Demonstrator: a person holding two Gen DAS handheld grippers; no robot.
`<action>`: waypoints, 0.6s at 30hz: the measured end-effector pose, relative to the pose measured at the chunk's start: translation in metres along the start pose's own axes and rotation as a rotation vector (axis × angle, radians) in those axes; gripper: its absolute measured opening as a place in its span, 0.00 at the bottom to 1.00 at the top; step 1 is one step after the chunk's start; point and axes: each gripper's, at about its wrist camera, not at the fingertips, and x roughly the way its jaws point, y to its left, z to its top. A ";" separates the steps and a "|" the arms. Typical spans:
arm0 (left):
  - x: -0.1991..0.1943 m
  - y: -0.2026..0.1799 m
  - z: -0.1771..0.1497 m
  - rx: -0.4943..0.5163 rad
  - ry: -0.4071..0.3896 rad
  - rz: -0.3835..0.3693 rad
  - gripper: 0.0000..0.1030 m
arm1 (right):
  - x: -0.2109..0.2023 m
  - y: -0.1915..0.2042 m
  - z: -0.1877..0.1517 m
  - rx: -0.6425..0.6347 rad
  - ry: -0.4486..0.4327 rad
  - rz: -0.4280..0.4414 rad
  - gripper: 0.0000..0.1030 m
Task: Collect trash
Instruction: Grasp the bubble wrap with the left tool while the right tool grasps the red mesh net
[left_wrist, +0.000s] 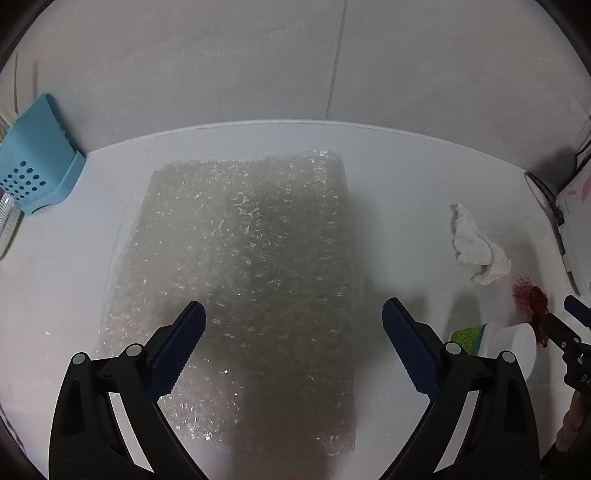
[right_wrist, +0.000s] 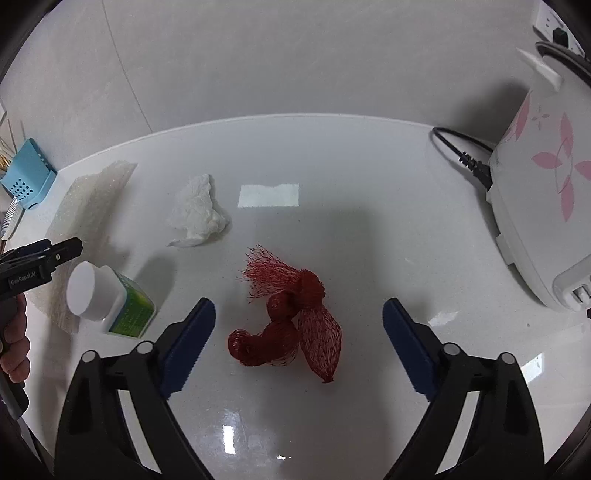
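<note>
A sheet of bubble wrap (left_wrist: 240, 266) lies flat on the white counter (left_wrist: 406, 177); it also shows at the left of the right wrist view (right_wrist: 88, 206). My left gripper (left_wrist: 293, 338) is open and empty, hovering over the sheet's near half. A crumpled white tissue (left_wrist: 480, 251) (right_wrist: 199, 214) lies to the right of the sheet. A red mesh net (right_wrist: 291, 317) (left_wrist: 532, 299) lies bunched on the counter. My right gripper (right_wrist: 299, 343) is open and empty, its fingers either side of the net. A white bottle with a green label (right_wrist: 110, 302) (left_wrist: 498, 343) lies on its side.
A blue perforated holder (left_wrist: 37, 158) (right_wrist: 27, 173) stands against the wall at far left. A white rice cooker with pink flowers (right_wrist: 546, 192) and its black cord (right_wrist: 461, 151) stand at right. A white paper strip (right_wrist: 269, 195) lies mid-counter.
</note>
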 end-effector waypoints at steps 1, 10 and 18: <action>0.003 0.001 0.001 -0.004 0.007 0.006 0.89 | 0.002 0.000 0.000 0.000 0.003 0.001 0.84; 0.016 -0.001 -0.002 0.039 0.048 0.055 0.76 | 0.017 0.004 0.005 -0.005 0.036 0.010 0.67; 0.012 -0.002 -0.003 0.051 0.055 0.042 0.46 | 0.026 0.007 0.001 0.014 0.076 0.018 0.39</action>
